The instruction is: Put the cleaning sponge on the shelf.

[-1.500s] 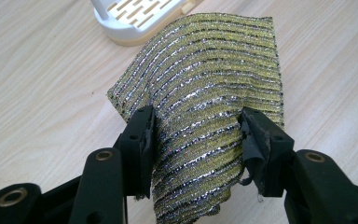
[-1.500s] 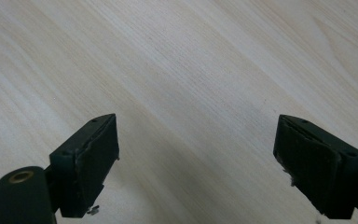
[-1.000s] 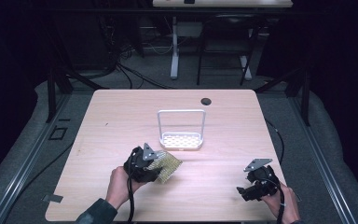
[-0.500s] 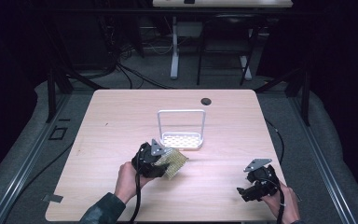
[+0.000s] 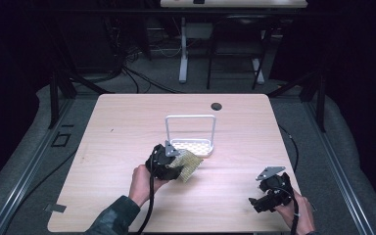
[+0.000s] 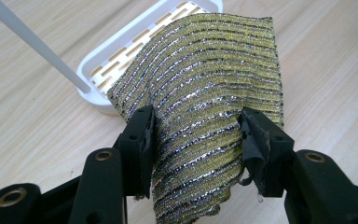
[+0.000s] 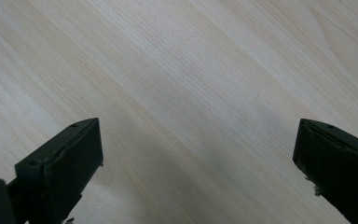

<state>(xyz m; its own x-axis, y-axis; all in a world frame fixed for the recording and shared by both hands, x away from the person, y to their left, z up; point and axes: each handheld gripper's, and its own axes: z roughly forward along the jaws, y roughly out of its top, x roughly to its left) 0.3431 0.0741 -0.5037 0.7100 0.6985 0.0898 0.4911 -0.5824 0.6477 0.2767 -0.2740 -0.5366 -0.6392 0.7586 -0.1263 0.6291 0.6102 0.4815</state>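
High view: left gripper sits mid-table, jaws clamped on a yellow-silver scrubbing pad, held just in front of the white rack w/ slotted tray. Left gripper view: pad is pinched betw. both jaws, bowed up, its far edge over the rack's tray, lifted off the table. Right gripper rests near table's right front corner, well apart from pad; right gripper view: jaws wide open, bare wood betw. them.

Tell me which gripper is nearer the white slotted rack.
Left. The left gripper, clamping the scouring pad, sits just before the rack; the right gripper waits open at the table's near right.
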